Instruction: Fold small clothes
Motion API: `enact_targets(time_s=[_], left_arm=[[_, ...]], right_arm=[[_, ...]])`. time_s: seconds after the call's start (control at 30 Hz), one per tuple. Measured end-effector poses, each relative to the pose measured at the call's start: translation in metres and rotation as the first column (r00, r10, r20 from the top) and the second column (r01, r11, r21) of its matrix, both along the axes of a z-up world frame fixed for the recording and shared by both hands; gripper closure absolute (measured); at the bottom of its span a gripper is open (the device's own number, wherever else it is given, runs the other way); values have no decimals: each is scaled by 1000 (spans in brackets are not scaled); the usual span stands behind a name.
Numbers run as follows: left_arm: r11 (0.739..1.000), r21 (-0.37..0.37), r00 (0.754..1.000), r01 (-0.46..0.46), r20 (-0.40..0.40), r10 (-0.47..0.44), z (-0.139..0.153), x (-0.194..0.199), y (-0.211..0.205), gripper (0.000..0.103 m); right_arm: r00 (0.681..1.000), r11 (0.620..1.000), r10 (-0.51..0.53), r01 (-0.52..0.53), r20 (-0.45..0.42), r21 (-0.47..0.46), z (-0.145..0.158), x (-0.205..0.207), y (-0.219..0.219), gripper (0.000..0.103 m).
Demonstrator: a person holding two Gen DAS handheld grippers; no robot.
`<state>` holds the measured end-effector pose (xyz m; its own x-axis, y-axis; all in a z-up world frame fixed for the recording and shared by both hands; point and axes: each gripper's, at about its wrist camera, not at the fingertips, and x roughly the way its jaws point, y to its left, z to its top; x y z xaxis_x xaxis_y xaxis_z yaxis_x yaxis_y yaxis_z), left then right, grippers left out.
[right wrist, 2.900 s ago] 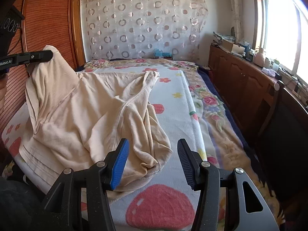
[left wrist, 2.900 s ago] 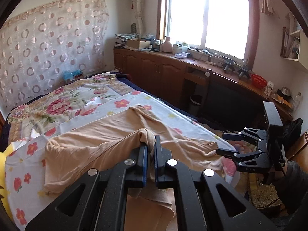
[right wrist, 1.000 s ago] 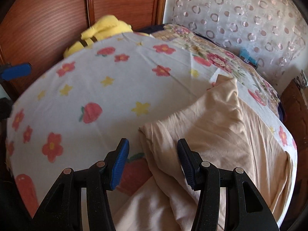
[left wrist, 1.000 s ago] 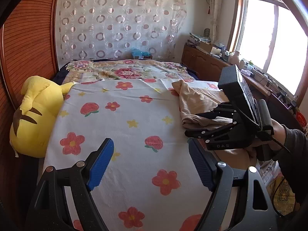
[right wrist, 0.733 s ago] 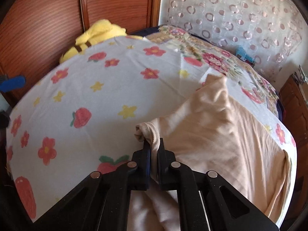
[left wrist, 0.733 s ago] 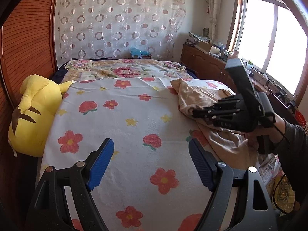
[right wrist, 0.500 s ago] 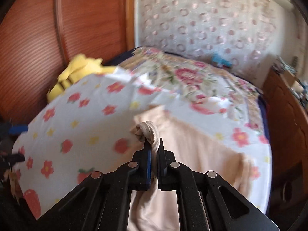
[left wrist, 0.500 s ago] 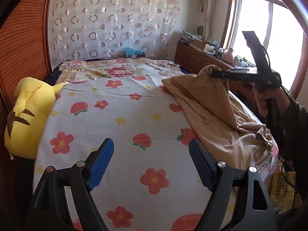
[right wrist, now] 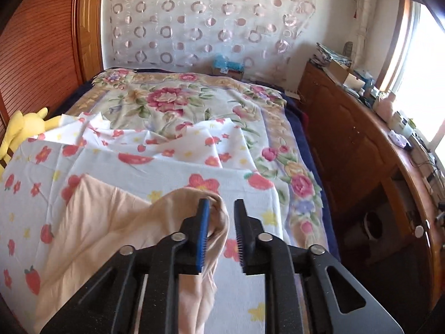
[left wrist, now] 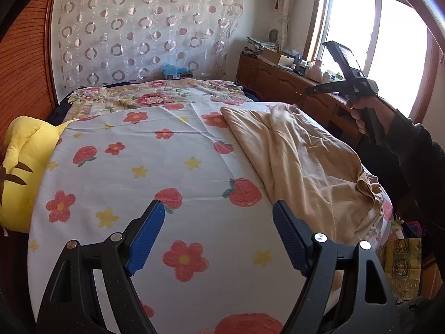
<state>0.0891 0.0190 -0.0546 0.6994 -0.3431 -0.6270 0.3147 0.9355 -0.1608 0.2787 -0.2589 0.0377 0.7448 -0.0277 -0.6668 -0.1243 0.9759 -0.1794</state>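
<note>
A beige garment (left wrist: 300, 161) lies crumpled along the right side of the bed, on the white flowered sheet (left wrist: 155, 167). My left gripper (left wrist: 218, 235) is open and empty, held above the sheet to the left of the garment. My right gripper (right wrist: 221, 231) is open, its jaws a little apart, just above the garment's far end (right wrist: 194, 197); the cloth hangs loose by the left finger, not clamped. In the left wrist view the right gripper (left wrist: 314, 90) is raised over the garment's far end.
A yellow plush toy (left wrist: 22, 164) lies at the bed's left edge by the wooden headboard wall (right wrist: 41, 41). A flowered quilt (right wrist: 189, 97) covers the far bed. A wooden counter (right wrist: 361, 139) runs along the right under the window.
My right gripper lifted the garment's end, carried it toward the far side of the bed and has now opened, dropping the cloth. My left gripper stays open and still.
</note>
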Motion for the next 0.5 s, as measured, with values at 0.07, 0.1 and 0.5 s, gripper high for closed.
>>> enact_targets(time_s=[0.07, 0.1, 0.5], left_arm=[[1000, 0, 1000, 14, -3, -14, -1, 0, -8, 22], [1000, -3, 1000, 21, -6, -21, -2, -1, -11, 22], [992, -1, 991, 126, -44, -126, -14, -10, -60, 22]], right_arm=[[1000, 1000, 26, -26, 14, 1, -1, -10, -1, 80], [999, 999, 33, -33, 22, -4, -1, -19, -2, 78], [965, 951, 260, -250, -32, 180, -62, -180, -11, 76]])
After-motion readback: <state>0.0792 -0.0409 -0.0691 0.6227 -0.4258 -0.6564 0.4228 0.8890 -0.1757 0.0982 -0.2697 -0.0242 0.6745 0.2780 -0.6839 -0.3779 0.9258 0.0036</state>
